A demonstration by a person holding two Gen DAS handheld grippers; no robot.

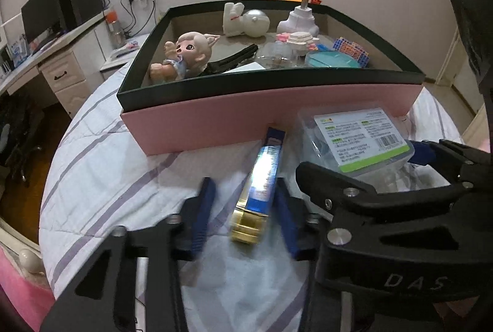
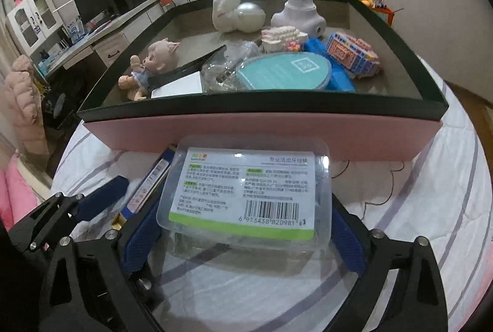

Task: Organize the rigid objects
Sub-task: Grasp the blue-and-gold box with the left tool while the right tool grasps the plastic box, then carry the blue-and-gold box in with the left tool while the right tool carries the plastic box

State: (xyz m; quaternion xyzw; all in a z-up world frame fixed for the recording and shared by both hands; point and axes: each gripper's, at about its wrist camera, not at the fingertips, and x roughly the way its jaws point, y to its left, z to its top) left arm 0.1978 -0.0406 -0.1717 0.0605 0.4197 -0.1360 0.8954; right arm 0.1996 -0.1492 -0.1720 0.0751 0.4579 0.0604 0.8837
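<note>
Nearest, the left gripper (image 1: 243, 208) straddles a slim blue tube (image 1: 262, 178) with a gold cap that lies on the striped bedsheet (image 1: 92, 153). Its blue pads sit either side of the tube; the right pad looks to be against it, while a strip of sheet shows between the tube and the left pad, so the jaws are not clenched on it. The tube's far end reaches the box wall.

Just beside it, the right gripper (image 2: 240, 227) stands spread wide around a clear plastic case (image 2: 246, 193) with a white and green label and a barcode. The pads flank the case on both sides, but I cannot tell whether they press on it. The case lies on the sheet close to the box's near wall, overlapping the tube's side.

Beyond both, a pink box (image 2: 262, 131) with a dark rim sits on the bed. Inside, at its near left corner, lies a small doll (image 2: 154, 63), with a white card beside it. Toward the middle is a teal oval case (image 2: 283, 70), and at the right a colourful block model (image 2: 354, 54). Along the far wall stand a white figure with a silvery ball (image 2: 237, 13) and a white plug (image 2: 297, 14).
</note>
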